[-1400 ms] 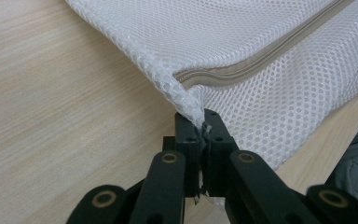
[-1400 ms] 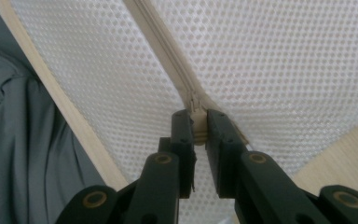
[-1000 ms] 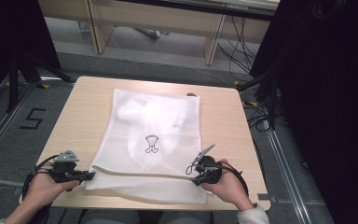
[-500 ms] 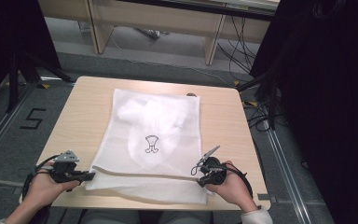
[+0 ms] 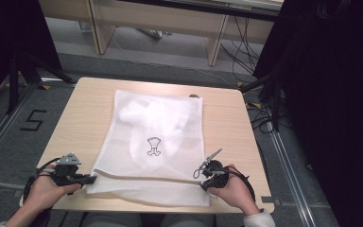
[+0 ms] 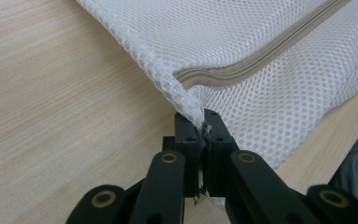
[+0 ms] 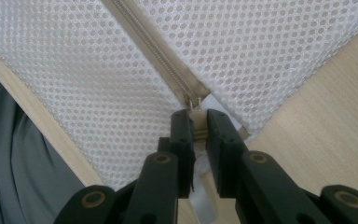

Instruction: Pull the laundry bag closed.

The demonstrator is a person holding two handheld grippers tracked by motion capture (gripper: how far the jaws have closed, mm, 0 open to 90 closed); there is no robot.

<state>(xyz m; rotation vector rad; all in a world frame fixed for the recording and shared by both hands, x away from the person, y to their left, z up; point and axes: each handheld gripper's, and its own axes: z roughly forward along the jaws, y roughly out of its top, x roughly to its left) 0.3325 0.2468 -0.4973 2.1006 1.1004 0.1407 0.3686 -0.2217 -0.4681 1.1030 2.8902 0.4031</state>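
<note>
Working the zipper (image 5: 146,175) of a white mesh laundry bag (image 5: 153,142) spread over the centre of the wooden table (image 5: 227,127), with a pale garment bearing a small dark print (image 5: 154,146) showing through the mesh at mid-frame. Judged as the stage of zipping with the slider at the right end of the zip line, near the bottom of the high view; next move probably calls for keeping the lower-left corner pinned taut while drawing the slider steadily along the track, without letting mesh bunch into the teeth. Left gripper (image 5: 90,179), lower left of the high view, with jaws pressed together on the bag's corner seam (image 6: 193,109), mesh pinched between the pads just below the end of the zipper tape (image 6: 242,74). Right gripper (image 5: 203,174), lower right, jaws nearly together and nipping the small zipper pull (image 7: 196,122) where the track (image 7: 154,49) ends, a sliver of gap visible between them.
</note>
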